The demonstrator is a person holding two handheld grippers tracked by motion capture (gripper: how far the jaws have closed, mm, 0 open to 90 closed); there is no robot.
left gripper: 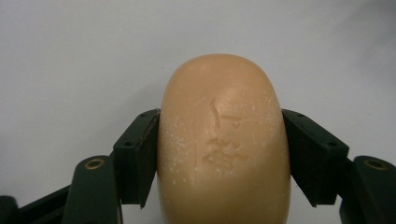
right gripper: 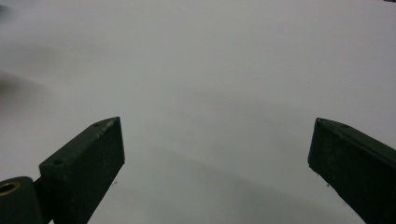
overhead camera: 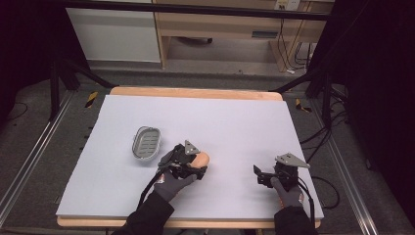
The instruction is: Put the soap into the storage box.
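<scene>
You have one orange soap bar (overhead camera: pixel 201 158) at about 6 o'clock on the white table (overhead camera: pixel 235 122), one grey soap dish (overhead camera: pixel 147 143) at about 9 o'clock, two grippers, left gripper (overhead camera: pixel 192 165) and right gripper (overhead camera: pixel 262 176), and two gloved hands

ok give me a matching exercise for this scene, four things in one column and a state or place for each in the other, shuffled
Things
1. soap bar
2. soap dish
3. left tool
4. right tool

States or places
A. open, nothing between its jaws
B. empty, on the white table to the left of both tools
C. clamped on both long sides by black jaws
D. shut on the orange bar

Pairs: 1-C, 2-B, 3-D, 4-A
</scene>
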